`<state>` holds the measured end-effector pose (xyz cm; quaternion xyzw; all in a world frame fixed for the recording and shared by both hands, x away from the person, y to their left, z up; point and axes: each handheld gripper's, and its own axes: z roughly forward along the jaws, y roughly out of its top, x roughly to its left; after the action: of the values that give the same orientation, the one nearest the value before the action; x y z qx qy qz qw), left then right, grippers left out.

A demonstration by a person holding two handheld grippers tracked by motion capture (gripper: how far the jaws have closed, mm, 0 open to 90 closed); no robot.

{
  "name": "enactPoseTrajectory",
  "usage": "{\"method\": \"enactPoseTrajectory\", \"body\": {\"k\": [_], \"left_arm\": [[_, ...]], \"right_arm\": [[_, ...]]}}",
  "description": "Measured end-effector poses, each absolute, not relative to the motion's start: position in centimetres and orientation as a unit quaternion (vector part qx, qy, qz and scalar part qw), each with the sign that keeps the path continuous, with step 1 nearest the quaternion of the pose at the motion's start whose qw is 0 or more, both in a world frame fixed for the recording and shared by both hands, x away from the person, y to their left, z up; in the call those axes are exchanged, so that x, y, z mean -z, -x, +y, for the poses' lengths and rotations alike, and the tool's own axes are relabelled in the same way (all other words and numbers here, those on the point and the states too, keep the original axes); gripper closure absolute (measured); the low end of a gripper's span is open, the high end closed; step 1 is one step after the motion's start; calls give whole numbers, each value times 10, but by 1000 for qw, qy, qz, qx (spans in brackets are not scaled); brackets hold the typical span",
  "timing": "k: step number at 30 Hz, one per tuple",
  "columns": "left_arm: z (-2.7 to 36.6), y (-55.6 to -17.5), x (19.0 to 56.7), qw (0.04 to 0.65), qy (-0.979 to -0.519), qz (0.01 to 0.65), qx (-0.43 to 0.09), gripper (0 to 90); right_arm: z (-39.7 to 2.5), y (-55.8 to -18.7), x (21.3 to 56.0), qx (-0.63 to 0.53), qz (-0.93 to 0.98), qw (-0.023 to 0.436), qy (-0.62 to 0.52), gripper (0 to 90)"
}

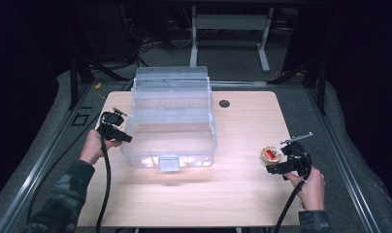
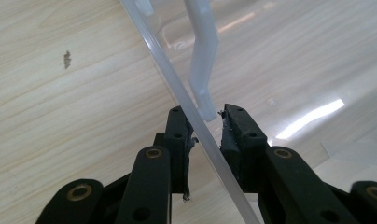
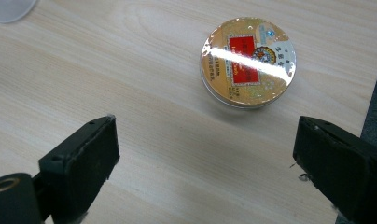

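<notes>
While my left gripper (image 2: 206,122) sits clamped on the clear bin's (image 1: 172,121) left rim, my right gripper (image 3: 205,158) has its jaws wide apart w/ the round tin (image 3: 248,62) on the table just ahead, a bit right of centre, near the right edge; right hand's far nearer, no long axis to match.

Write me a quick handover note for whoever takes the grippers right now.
Left gripper: jaws astride the left rim of the clear box; whether they actually clamp it cannot be told.
Right gripper: open wide, hovering just short of the round tin, not touching it.
Things: the box sits mid-table with its lid standing open at the back and looks empty. The tin lies flat on the table near the right edge.
Done: box opened and steadied.
Left: likely close on the tin, carry it into the box, then shut the lid.
</notes>
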<state>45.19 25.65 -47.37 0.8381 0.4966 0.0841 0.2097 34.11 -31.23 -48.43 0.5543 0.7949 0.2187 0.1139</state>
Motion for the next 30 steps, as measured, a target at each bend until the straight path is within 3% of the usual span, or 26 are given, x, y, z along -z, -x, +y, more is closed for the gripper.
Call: {"method": "enactPoseTrajectory", "body": {"k": [30], "left_arm": [[174, -450, 473, 208, -855, 468, -77, 708]], "right_arm": [[-321, -358, 495, -199, 794, 112, -563, 71]]}}
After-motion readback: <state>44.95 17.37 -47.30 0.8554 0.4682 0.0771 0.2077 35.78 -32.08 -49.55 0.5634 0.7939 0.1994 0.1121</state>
